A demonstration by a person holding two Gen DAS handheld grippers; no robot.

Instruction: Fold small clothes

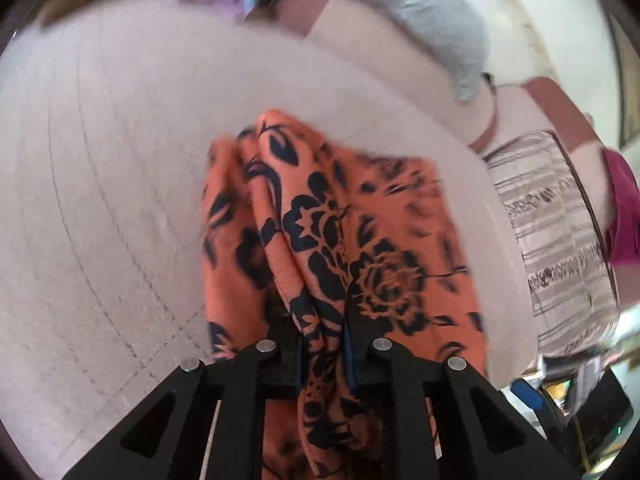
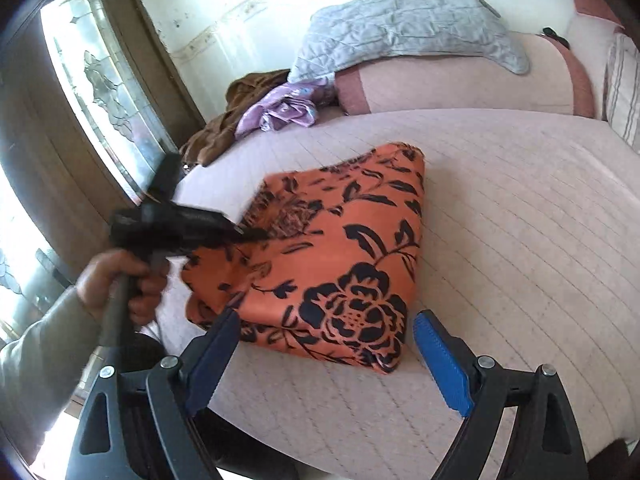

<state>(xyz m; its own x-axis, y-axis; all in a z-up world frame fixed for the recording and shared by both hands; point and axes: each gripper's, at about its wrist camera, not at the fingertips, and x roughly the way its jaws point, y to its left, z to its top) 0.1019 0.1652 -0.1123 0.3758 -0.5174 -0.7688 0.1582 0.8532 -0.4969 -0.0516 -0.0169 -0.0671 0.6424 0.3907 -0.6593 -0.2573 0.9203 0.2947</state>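
Observation:
An orange cloth with a black flower print (image 2: 336, 248) lies folded on the pale quilted bed (image 2: 500, 240). My left gripper (image 1: 322, 344) is shut on a bunched fold of the orange cloth (image 1: 320, 240), which hangs forward between its jaws. In the right wrist view the left gripper (image 2: 248, 234) grips the cloth's left edge, held by a hand. My right gripper (image 2: 324, 344) is open and empty, its blue pads (image 2: 440, 364) either side of the cloth's near edge, just above the bed.
A grey quilted blanket (image 2: 400, 28) and pink pillows (image 2: 460, 84) lie at the bed's far end. Purple (image 2: 280, 108) and brown (image 2: 224, 120) clothes are piled at the far left. A striped pillow (image 1: 552, 232) is at the right. A cabinet with glass doors (image 2: 100, 92) stands left of the bed.

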